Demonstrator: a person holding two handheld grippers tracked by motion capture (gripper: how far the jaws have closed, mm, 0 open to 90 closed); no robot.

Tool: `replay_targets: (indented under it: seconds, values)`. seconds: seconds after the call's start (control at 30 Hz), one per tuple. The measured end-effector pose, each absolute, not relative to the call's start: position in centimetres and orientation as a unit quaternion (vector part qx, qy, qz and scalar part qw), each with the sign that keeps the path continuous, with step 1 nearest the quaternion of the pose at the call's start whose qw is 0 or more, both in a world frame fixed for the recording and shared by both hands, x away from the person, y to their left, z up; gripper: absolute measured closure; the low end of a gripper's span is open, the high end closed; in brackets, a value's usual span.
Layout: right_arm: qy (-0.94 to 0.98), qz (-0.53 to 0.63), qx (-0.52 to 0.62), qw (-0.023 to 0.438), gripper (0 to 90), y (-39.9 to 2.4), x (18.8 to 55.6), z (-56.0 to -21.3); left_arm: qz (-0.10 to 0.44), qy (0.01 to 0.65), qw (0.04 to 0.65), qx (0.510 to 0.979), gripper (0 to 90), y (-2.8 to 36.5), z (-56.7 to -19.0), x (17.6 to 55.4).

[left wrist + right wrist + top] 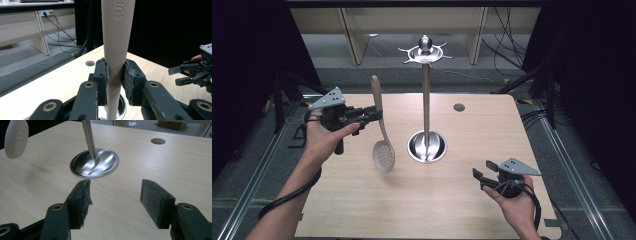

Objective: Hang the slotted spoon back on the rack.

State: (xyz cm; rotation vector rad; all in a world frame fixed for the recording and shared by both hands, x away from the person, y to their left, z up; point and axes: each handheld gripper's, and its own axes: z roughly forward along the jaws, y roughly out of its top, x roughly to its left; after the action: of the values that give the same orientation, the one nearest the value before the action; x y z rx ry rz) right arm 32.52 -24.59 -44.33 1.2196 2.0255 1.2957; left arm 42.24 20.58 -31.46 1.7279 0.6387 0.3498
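high view: pale wooden table (pixel 452 200) on grey floor (pixel 252 150); left gripper (pixel 374 115) jaws clamp slotted spoon (pixel 382 150), right gripper (pixel 479 179) jaws apart.

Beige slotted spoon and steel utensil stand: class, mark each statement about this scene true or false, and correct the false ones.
1. The left gripper is clamped on the handle of the beige plastic slotted spoon. True.
2. The spoon's perforated bowl rests flat on the pale wooden table. False: it hangs in the air, bowl downward.
3. The right gripper holds nothing, with its jaws apart. True.
4. The spoon already hangs from the hook ring atop the shiny steel utensil stand. False: it is beside the stand, apart from it.
5. The stand's round base sits on the table. True.
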Motion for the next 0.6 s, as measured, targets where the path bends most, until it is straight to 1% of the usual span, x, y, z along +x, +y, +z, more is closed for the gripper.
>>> replay_targets:
  seconds: [0.03, 0.1, 0.37, 0.4, 0.43, 0.57, 0.6]
  values:
    - [0.727, 0.473, 0.452, 0.208, 41.4, -24.38, 32.39, -44.36, 0.149, 0.275, 0.592, 0.743, 73.1, 20.56, -31.44, 42.26]
    - [0.733, 0.467, 0.444, 0.217, 41.4, -24.56, 32.47, -44.29, 0.148, 0.272, 0.59, 0.745, 73.1, 20.53, -31.37, 42.35]
    - [0.733, 0.466, 0.445, 0.217, 41.4, -24.59, 32.48, -44.3, 0.147, 0.271, 0.588, 0.747, 73.1, 20.44, -31.23, 42.56]
    - [0.726, 0.466, 0.462, 0.204, 41.4, -24.4, 32.24, -44.27, 0.147, 0.27, 0.588, 0.748, 73.1, 20.42, -31.2, 42.59]
    - [0.731, 0.468, 0.448, 0.212, 41.4, -24.61, 32.48, -44.33, 0.147, 0.27, 0.588, 0.748, 73.1, 20.4, -31.16, 42.62]
    - [0.726, 0.471, 0.457, 0.206, 41.4, -24.39, 32.35, -44.36, 0.146, 0.27, 0.589, 0.748, 73.1, 20.37, -31.04, 42.77]
    - [0.731, 0.471, 0.444, 0.215, 41.4, -24.55, 32.52, -44.38, 0.145, 0.27, 0.589, 0.748, 73.1, 20.35, -31.0, 42.84]
